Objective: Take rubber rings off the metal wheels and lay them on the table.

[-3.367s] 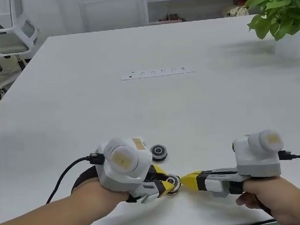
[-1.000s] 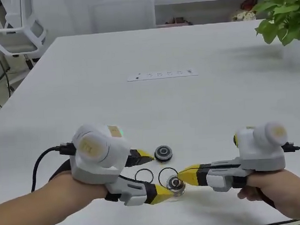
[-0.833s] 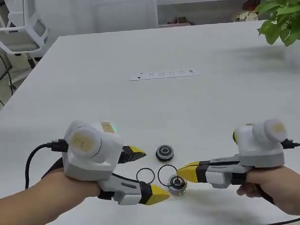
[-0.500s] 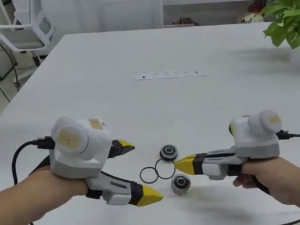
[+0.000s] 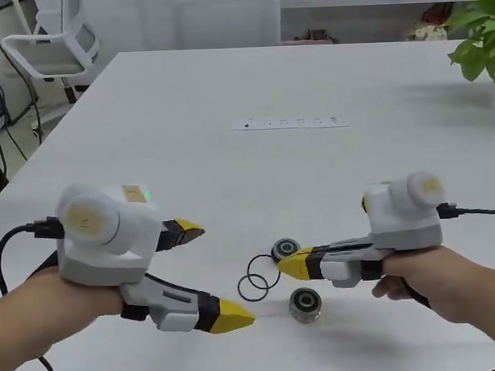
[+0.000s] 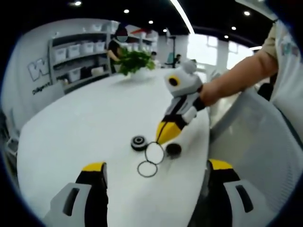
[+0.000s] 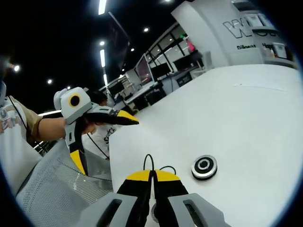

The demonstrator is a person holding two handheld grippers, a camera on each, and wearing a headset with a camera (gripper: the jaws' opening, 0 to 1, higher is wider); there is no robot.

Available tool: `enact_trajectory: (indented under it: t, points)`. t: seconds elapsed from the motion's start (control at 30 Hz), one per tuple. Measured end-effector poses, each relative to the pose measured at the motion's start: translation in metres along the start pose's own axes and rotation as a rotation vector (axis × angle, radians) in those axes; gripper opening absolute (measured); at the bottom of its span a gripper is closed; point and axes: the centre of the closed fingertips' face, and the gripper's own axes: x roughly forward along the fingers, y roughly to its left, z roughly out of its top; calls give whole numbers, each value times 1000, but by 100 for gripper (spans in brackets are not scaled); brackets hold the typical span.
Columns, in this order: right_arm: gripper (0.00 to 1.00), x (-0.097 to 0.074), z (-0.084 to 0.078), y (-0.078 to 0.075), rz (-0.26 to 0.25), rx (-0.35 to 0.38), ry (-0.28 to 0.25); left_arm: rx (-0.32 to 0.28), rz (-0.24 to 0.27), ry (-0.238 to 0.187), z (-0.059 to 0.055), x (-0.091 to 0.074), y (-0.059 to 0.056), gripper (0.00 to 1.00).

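Two rubber rings point(image 5: 264, 271) point(image 5: 253, 288), two metal wheels point(image 5: 286, 249) point(image 5: 305, 303), one power strip point(image 5: 292, 123), one potted plant point(image 5: 481, 40)

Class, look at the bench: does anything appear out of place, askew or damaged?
Nothing is damaged or spilled. The only untidy bit: the two rubber rings lie overlapping on the table, by the tip of the shut right claw.

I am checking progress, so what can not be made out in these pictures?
Right gripper view: the shut right gripper covers most of the rubber rings; whether it pinches one is unclear.
Same view: its jaws hide the nearer metal wheel.
Head view: edge cuts the plant.
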Motion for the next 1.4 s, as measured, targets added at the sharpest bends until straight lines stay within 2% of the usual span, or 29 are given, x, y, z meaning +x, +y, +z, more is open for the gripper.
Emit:
enact_trajectory:
  t: [0.5,0.7,0.87,1.1,1.27,1.4]
  points:
    - [0,16,-9,-10,-21,14,48,-24,28,-10,-8,-6,6,89]
    - [0,20,-14,-13,-32,13,69,-46,13,11,-11,-3,3,90]
    - [0,22,-18,-21,-48,42,83,-43,12,7,-10,-2,3,89]
    - [0,28,-20,-18,-39,47,95,-53,11,13,-11,-2,3,88]
    - [0,33,-27,-22,-67,20,130,-56,14,23,-14,-2,3,88]
    - [0,33,-27,-23,-76,13,132,-59,17,22,-14,-3,4,88]
